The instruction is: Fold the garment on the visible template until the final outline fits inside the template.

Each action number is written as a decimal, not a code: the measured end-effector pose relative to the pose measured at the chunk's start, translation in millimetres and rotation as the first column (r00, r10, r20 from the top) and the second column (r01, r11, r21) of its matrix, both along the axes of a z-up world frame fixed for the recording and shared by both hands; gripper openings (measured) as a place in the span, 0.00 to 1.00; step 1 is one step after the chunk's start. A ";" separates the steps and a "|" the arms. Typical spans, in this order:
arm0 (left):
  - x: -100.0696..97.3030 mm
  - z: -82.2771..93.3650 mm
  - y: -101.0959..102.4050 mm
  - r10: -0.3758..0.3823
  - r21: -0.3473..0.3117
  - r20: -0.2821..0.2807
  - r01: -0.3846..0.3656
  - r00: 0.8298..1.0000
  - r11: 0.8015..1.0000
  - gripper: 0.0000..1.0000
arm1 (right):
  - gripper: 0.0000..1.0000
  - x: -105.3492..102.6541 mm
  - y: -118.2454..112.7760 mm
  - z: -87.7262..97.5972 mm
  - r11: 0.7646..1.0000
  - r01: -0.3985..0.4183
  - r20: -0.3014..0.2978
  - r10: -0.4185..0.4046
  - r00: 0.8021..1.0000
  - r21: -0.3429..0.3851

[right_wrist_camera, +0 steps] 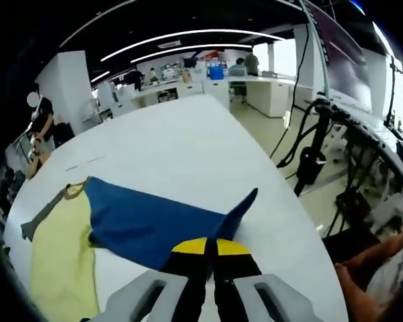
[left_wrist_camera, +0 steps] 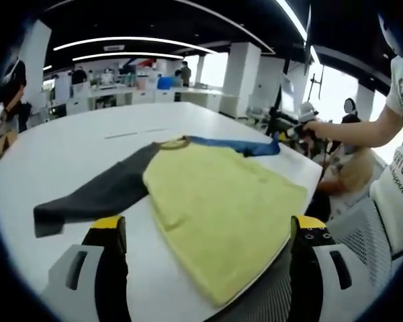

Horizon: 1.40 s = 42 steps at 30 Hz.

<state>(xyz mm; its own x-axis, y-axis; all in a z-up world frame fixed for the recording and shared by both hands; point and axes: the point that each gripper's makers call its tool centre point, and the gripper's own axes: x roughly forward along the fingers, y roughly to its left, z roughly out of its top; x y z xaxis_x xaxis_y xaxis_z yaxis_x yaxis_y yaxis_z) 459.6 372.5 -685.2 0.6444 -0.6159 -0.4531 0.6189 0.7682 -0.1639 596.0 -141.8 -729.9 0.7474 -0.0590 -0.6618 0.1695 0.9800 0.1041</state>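
Sleeve fold under way on the raglan shirt

Jaws of the right hand-held gripper are pressed together on the cuff end of the blue sleeve, in the right gripper view, with the fabric rising to a peak just beyond the yellow tips. From that pinch the sleeve runs away and to the left toward the shirt's yellow body, so its long axis points from the gripper back at the collar. Judging by that, the coming move is to carry the cuff along this axis and lay the sleeve over the body.

In the left gripper view, the left hand-held gripper stands with its jaws wide apart, holding nothing, poised just above the near hem of the yellow body. The long-sleeved shirt lies flat on the white tabletop: the dark grey sleeve stretches out to the left and the blue sleeve to the far right, where the person's hand reaches in. The left gripper is the nearer one to the grey sleeve.

No template outline can be made out on the tabletop. The near right corner of the body lies at the table edge, beside a mesh chair. Beyond, desks and people stand well apart
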 end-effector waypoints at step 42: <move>3.3 1.1 7.1 0.014 0.007 0.005 -0.015 1.000 1.000 0.99 | 0.00 50.3 122.6 23.4 0.963 -0.265 0.022 0.264 0.964 0.059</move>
